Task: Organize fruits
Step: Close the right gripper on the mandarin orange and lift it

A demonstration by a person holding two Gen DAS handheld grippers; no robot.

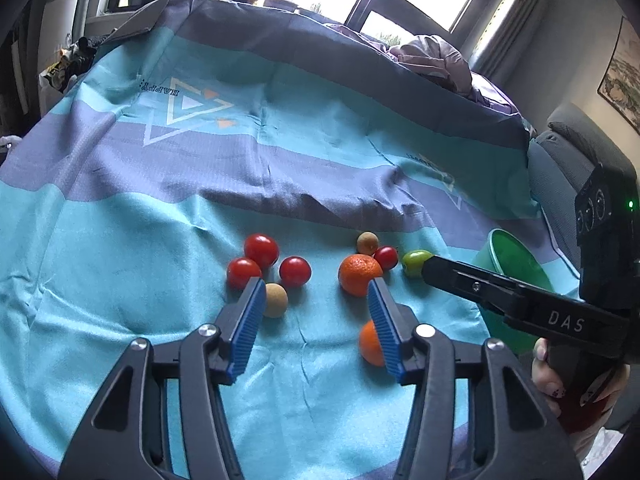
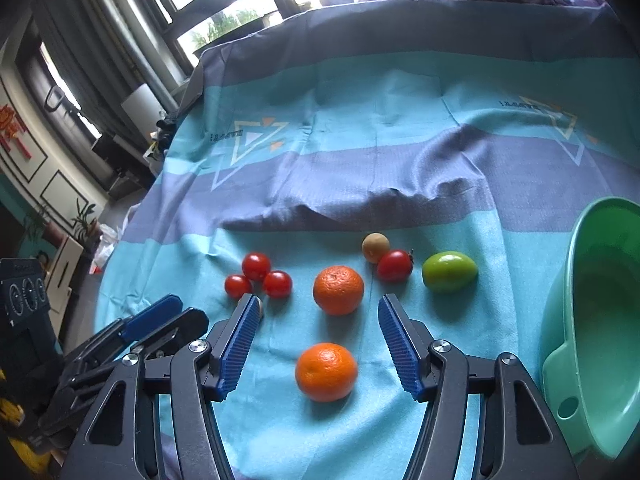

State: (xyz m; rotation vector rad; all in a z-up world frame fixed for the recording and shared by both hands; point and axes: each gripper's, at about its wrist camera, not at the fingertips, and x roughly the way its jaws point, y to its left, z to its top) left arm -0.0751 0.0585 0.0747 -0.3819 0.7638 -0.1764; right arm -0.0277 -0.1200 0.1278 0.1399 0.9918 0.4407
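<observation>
Two oranges on the teal cloth (image 2: 500, 240): the near orange (image 2: 326, 372) lies between the right gripper (image 2: 318, 308)'s spread jaws, untouched; the far orange (image 2: 338, 290) sits beyond. Tomatoes (image 2: 256, 266) cluster left, a green fruit (image 2: 450, 272) beside the green bowl (image 2: 600, 300). The left gripper (image 1: 316, 292) is unclenched, possibly brushing a tan ball (image 1: 275, 300).

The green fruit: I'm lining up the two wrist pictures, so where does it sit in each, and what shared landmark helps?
Left wrist view: the green fruit lies right of centre, just beyond the right gripper's dark tip, past the farther orange.
Right wrist view: it lies right of centre, between a red tomato and the green bowl.
Shared landmark: the green bowl, right of the fruit in both.
</observation>
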